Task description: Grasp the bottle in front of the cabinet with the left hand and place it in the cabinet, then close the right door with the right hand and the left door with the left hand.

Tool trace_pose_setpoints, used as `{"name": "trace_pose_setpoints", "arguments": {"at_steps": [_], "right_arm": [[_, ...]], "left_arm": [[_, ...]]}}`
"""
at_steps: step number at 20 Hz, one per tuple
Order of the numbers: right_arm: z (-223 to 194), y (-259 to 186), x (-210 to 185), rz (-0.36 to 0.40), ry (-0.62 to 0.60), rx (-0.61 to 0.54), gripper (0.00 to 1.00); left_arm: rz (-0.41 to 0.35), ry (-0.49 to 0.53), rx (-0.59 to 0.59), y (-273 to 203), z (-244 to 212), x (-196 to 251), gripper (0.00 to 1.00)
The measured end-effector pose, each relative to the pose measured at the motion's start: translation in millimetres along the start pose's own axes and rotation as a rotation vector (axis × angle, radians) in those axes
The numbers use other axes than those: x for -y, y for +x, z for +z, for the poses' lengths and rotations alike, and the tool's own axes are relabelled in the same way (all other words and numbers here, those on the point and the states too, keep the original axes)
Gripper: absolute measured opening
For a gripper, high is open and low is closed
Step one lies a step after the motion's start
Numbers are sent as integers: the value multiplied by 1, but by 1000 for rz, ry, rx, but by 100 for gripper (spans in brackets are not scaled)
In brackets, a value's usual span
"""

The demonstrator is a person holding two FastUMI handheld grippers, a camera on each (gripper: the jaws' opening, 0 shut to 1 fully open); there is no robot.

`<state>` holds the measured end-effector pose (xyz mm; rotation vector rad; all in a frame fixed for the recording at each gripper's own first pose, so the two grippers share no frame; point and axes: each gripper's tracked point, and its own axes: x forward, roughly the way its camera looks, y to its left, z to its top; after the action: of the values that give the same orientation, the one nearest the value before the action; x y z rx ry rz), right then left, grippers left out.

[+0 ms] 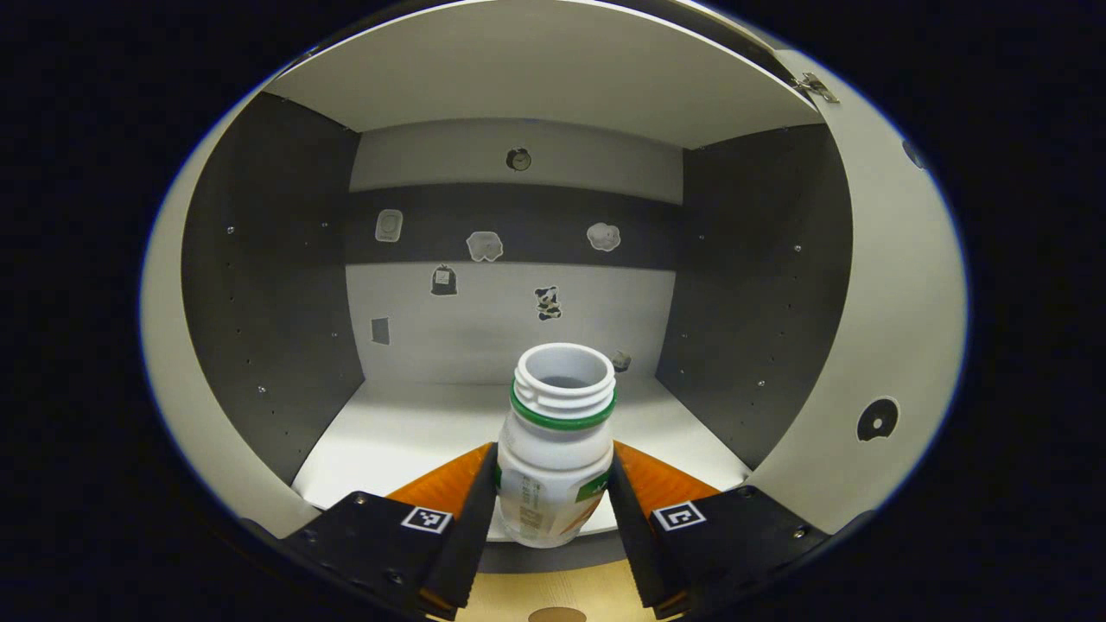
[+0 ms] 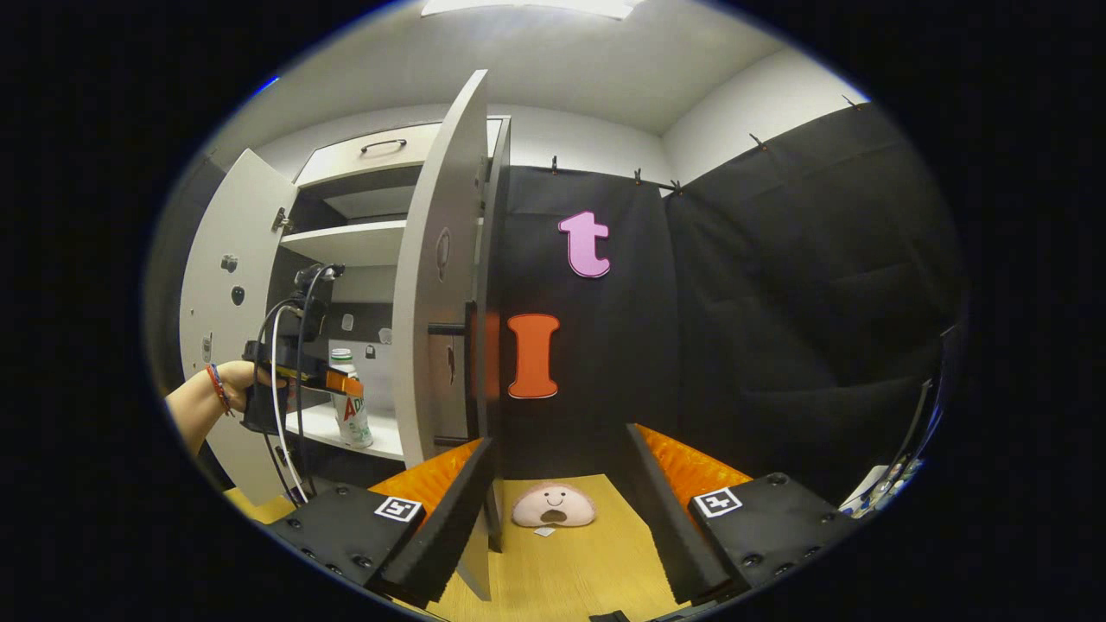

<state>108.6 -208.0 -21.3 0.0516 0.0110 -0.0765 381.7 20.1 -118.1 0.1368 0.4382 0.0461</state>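
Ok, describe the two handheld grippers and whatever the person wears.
Each gripper has black blocky finger bases with a square black-and-white marker tag: left gripper, right gripper. In the right gripper view, black and white cables loop from the left gripper, and the hand wears a red wristband.

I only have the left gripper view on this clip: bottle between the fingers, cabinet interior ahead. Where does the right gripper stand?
Observer: The right gripper is open with nothing between its fingers, low over the wooden table, facing the booth wall beside the cabinet.
Operator: Are both doors open?
Observer: Yes. The right door stands edge-on just ahead of that gripper; the left door swings wide.
Operator: Anything else on the table?
Observer: A small plush face toy lies past the right gripper's fingers.
Operator: Is the bottle down yet?
Observer: The bottle sits at the shelf's front edge; contact cannot be judged.
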Motion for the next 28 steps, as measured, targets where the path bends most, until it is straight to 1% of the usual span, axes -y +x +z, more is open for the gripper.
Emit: {"name": "trace_pose_setpoints", "arguments": {"at_steps": [6, 9, 11, 12, 13, 17, 21, 23, 25, 26, 27, 28], "right_arm": [[-10, 7, 12, -19, 19, -26, 98], [-13, 7, 14, -24, 7, -29, 98], [-14, 8, 12, -23, 5, -30, 98], [-14, 9, 11, -23, 2, -31, 98], [-15, 9, 11, -22, 0, -30, 98], [-19, 13, 13, -12, -6, -36, 98], [-20, 16, 27, -46, -5, -36, 98], [-20, 17, 36, -73, -19, -30, 98], [-21, 17, 47, -106, -35, -14, 98], [-22, 19, 54, -126, -37, -10, 100], [-26, 21, 61, -140, -37, -18, 98], [-29, 24, 66, -151, -37, -29, 94]], "left_arm": [[69, 36, -2, 21, 5, -11, 71], [72, 38, 4, 26, 6, -9, 73], [74, 34, 21, 23, 10, -8, 87], [61, 36, 41, 19, 15, -4, 98], [55, 40, 66, 14, 21, -2, 98], [75, 39, 164, -27, 43, -7, 97], [78, -56, 226, -88, 48, -16, 97], [83, -59, 248, -123, 49, -27, 97], [136, -24, 250, -154, 41, -45, 95], [171, -17, 252, -172, 36, -55, 95], [188, -27, 264, -189, 33, -59, 95], [190, -46, 275, -205, 28, -58, 95]]}}
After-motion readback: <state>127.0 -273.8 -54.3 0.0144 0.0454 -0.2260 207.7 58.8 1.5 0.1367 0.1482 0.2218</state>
